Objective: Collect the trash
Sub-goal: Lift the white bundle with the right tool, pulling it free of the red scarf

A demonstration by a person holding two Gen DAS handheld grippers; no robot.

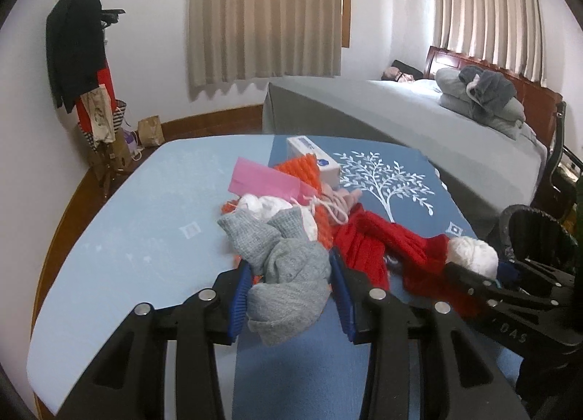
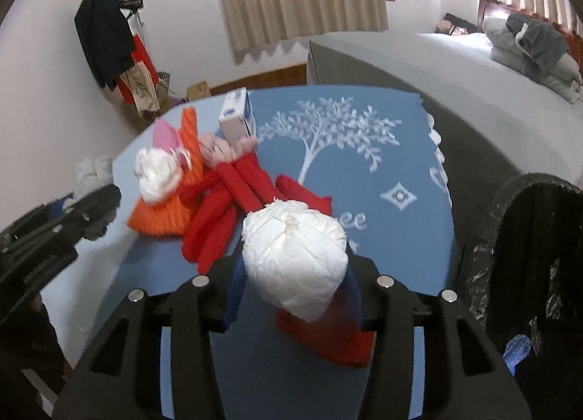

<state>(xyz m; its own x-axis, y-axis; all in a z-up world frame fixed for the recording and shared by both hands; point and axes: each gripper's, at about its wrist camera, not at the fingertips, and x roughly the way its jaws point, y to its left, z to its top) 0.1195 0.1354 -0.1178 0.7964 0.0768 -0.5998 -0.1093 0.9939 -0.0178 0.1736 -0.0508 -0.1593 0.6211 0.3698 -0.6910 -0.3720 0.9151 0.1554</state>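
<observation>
My right gripper (image 2: 291, 274) closed on paper wad (image 2: 294, 263), wad bulging past fingertips. Bin (image 2: 528, 237) just right of it, off table edge; right hand nearer. My left gripper (image 1: 289, 285) clamped on grey sock (image 1: 288, 274). Second wad (image 2: 158, 175) left in pile. Blue tablecloth (image 2: 382, 237), tree print; bed (image 1: 419, 117) behind, curtains drawn.

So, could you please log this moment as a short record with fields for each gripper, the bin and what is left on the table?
left gripper: shut on grey sock
right gripper: shut on white paper ball
trash bin: black liner, right of the table, beside the right gripper
table: blue cloth with white tree print
left on table: red garment, orange knit, pink paper, white box, second white wad
</observation>
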